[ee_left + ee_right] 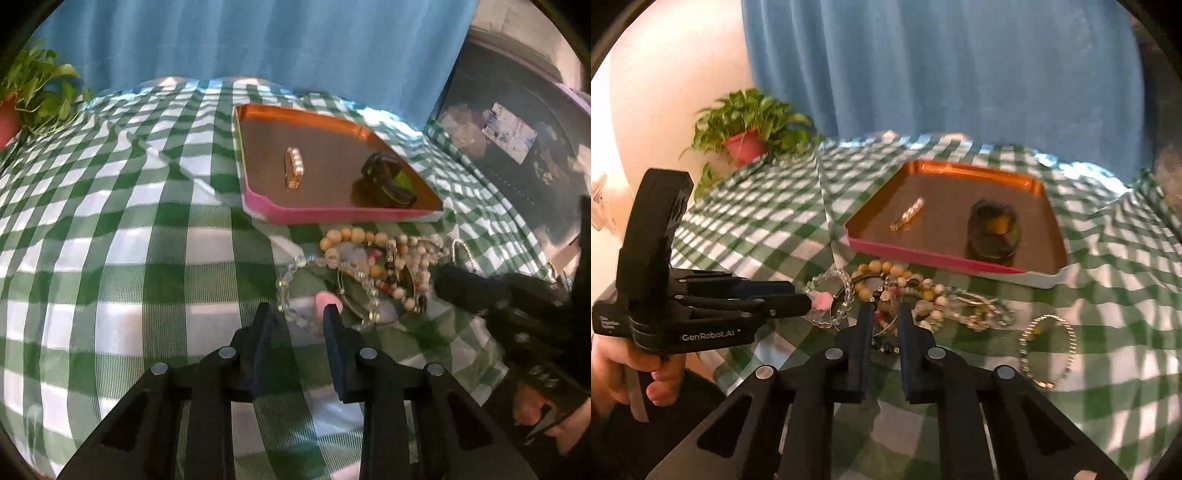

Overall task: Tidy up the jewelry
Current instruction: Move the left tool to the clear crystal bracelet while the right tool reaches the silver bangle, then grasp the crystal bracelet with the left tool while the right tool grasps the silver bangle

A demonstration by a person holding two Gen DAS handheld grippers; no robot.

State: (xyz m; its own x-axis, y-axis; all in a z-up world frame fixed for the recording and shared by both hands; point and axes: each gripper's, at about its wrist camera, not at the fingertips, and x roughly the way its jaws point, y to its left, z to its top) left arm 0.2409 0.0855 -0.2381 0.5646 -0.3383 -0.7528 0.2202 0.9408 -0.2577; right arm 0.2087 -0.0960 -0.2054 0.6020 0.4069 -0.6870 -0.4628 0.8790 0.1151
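Note:
A tangled pile of bead bracelets lies on the green checked cloth in front of a pink-rimmed tray. My left gripper stands at the pile's left end. Its jaws are narrow but apart, around a clear-bead bracelet with a pink charm. My right gripper is shut on a strand of small pink and dark beads in the middle of the pile. In the left wrist view it shows as a dark blur.
The tray holds a gold pearl clip and a dark green-black piece. A silver chain bracelet lies apart at the right. A potted plant stands at the back left before a blue curtain.

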